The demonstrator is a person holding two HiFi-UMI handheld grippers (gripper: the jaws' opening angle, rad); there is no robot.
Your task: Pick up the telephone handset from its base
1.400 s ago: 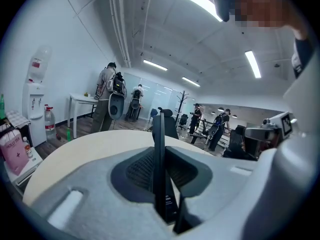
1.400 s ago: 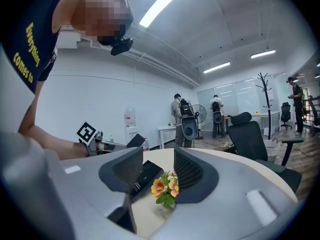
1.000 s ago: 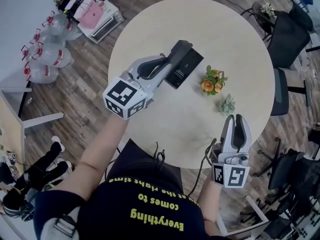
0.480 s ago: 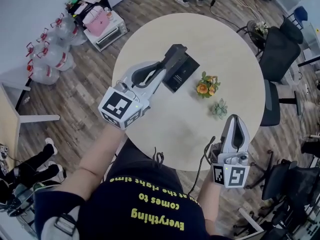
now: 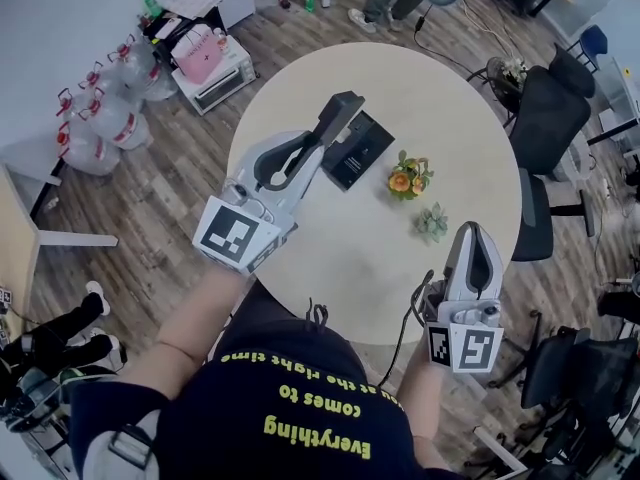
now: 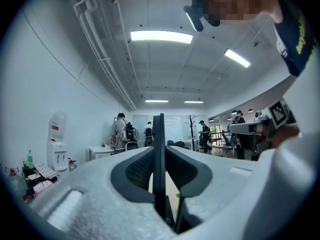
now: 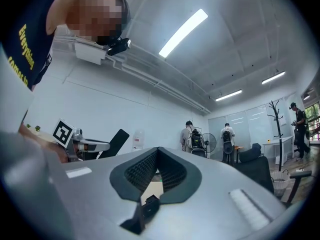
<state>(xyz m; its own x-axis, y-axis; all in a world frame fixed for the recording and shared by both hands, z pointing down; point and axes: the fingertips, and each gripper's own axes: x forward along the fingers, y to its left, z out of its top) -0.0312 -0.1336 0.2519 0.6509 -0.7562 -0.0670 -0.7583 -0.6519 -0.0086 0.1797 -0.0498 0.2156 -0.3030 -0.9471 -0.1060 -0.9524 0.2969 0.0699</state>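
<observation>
My left gripper (image 5: 322,146) is shut on the black telephone handset (image 5: 335,118) and holds it in the air above the round table (image 5: 440,98). The black base (image 5: 360,153) lies on the table just below and to the right of the handset. In the left gripper view the handset (image 6: 159,154) stands as a thin dark slab clamped between the two pads. My right gripper (image 5: 471,232) hovers near the table's front right edge, shut with nothing in it. The right gripper view shows its pads (image 7: 145,169) closed together, with the left gripper and the handset (image 7: 116,138) away to the left.
A pot of orange flowers (image 5: 405,176) and a small green succulent (image 5: 432,222) stand on the table between the base and my right gripper. Dark office chairs (image 5: 545,118) crowd the table's right side. Water bottles (image 5: 95,118) and a small oven (image 5: 215,63) are on the floor at left.
Both grippers have risen. The left one has carried the handset up and away from the base. The right gripper's jaws, apart in the earliest frame, are closed now.
</observation>
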